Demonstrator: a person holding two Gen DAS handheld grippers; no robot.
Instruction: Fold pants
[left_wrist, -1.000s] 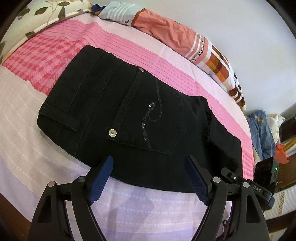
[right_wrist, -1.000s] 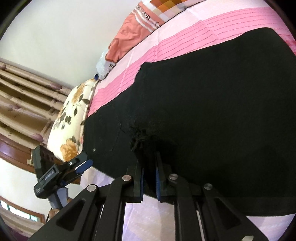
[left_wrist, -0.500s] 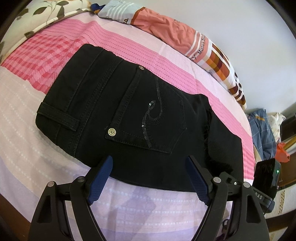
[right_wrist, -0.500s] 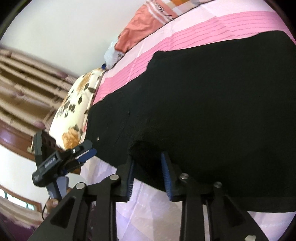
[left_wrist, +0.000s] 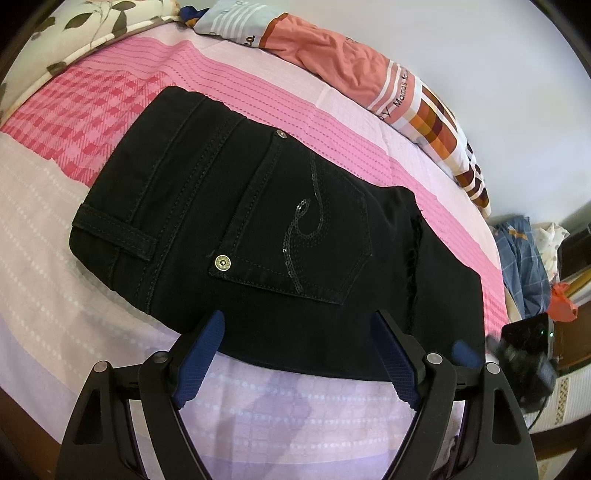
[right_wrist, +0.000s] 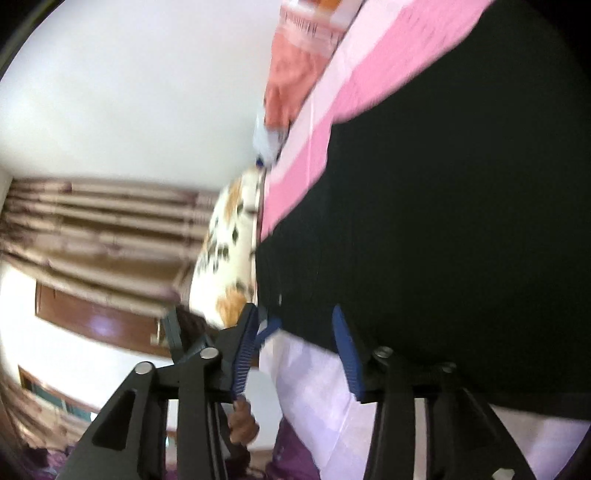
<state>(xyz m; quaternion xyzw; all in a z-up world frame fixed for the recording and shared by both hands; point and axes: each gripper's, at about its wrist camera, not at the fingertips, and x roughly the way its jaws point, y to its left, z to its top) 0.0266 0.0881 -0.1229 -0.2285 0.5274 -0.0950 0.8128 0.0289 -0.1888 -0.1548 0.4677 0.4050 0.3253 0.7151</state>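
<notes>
The pants (left_wrist: 258, 236) are black denim, folded into a compact, flat bundle lying on the pink-and-lilac checked bedspread (left_wrist: 332, 402). The back faces up: 1 patch pocket bears a curling sequin motif and 2 metal rivets at its top corners. The waistband, with 1 belt loop, points toward 9 o'clock in the left wrist view, and a frayed hem edge crosses the bundle toward 3 o'clock. In the blurred right wrist view the pants (right_wrist: 461, 221) fill the 3 o'clock side.
</notes>
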